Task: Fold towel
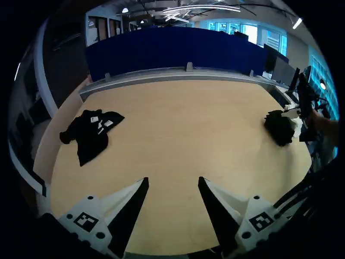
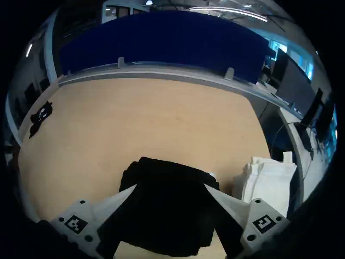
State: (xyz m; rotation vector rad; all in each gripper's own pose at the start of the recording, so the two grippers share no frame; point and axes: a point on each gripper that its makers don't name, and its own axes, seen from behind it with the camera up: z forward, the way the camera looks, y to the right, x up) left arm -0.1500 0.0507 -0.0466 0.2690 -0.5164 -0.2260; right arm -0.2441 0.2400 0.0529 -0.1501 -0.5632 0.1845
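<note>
Holds left gripper [image 1: 172,181] spread wide above the table [image 1: 181,129], nothing between its fingers. Straddles the folded black towel [image 2: 168,216] with right gripper [image 2: 170,187], fingers apart, at the table's near edge just beside a white stack [image 2: 267,181]. Leaves crumpled black cloth [image 1: 90,129] far left.

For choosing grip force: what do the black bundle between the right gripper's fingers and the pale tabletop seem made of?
Black crumpled bundle: soft matte fabric, judging by its limp folds and no shine. Pale beige tabletop: smooth wood or wood-look laminate, faint sheen; which one, I cannot tell.
</note>
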